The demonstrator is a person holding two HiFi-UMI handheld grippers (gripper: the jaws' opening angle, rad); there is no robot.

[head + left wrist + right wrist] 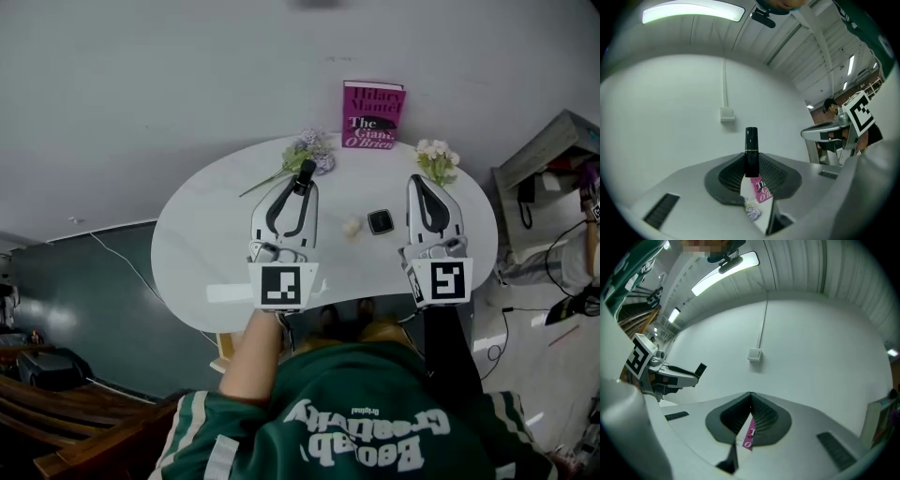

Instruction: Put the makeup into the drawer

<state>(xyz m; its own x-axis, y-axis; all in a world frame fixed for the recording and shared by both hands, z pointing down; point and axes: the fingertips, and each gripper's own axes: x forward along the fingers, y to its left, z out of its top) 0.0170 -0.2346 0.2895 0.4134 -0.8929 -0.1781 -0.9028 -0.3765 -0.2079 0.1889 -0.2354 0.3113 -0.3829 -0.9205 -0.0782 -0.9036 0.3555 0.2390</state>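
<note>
One black lipstick tube is the makeup item in hand. It stands upright, clamped at its lower half between the ribbed pads of the left gripper, with the cap sticking up above the pads. In the head view it sits over the white oval table, toward 11 o'clock from the table's middle. The left gripper view shows bare wall behind it, so it looks held clear of the tabletop.

The right gripper has its jaws pressed together with nothing between them. It sits at 3 o'clock of the left one.

Step, as I judge it: pick done, carry to the drawer next. No drawer shows in any view. The next move calls for finding it, probably below the table's near edge at 6 o'clock. The empty right gripper is free to pull it open, then the tube goes down and in before the left jaws let go.

Counts:
- 1 lipstick, held.
- 1 black square compact on the table, between the grippers.
- 1 small cream lump just at 9 o'clock of the compact; can't tell what it is.
- 1 magenta book standing at 12 o'clock.
- 2 flower bunches: purple flowers at 11 o'clock, white flowers at 1 o'clock.
- 2 grippers.
</note>
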